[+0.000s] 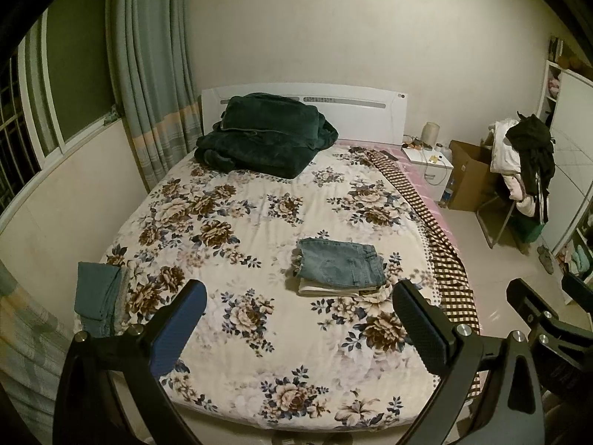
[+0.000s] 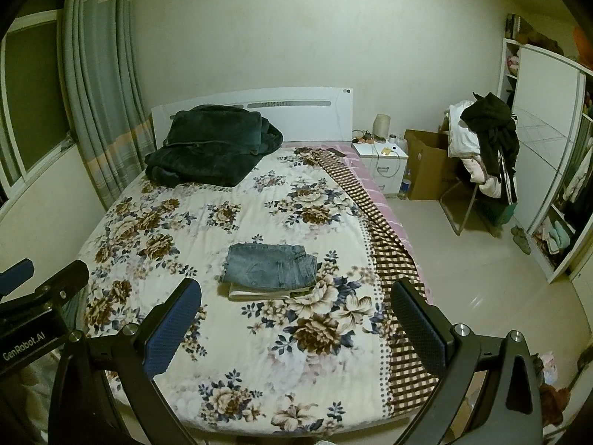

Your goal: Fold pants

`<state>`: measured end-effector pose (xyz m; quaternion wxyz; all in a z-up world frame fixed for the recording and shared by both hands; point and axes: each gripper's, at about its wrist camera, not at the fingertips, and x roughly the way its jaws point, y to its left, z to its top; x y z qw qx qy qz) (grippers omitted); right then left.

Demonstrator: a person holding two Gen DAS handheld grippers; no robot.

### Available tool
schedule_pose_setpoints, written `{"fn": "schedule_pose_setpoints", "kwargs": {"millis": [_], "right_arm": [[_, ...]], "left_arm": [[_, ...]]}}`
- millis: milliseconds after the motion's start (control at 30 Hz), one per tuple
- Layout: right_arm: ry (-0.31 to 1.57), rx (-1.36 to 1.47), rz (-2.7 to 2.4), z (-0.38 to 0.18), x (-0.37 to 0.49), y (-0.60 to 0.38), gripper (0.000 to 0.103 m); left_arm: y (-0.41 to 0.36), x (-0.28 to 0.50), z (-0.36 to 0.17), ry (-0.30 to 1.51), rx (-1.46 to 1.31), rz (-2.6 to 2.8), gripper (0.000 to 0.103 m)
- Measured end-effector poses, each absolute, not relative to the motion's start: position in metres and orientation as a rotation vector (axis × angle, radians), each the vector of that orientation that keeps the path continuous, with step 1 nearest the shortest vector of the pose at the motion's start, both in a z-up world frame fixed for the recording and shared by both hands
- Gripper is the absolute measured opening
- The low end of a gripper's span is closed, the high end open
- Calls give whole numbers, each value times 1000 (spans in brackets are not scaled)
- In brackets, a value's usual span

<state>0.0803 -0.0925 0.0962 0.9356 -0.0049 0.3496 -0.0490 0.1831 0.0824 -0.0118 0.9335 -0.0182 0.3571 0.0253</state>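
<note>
- Left wrist view showed the left hand-held gripper spread wide, holding nothing.
- Right hand-held gripper was likewise spread and held nothing.
- Folded jeans lay on a cream garment on the bed.

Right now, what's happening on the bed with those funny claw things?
Someone is folding pants with a handheld gripper in each hand. The left gripper and right gripper both hover above the foot of the bed, jaws open, holding nothing. Folded jeans sit on top of a cream garment. More folded blue clothes lie at the bed's left edge.
</note>
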Motion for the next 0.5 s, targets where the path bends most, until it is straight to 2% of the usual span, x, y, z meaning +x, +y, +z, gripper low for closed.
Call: {"fn": "schedule_pose_setpoints", "kwargs": {"millis": [500], "right_arm": [[729, -6, -103, 90, 74, -93, 103]], "left_arm": [[64, 180, -8, 736, -36, 48, 103]]}}
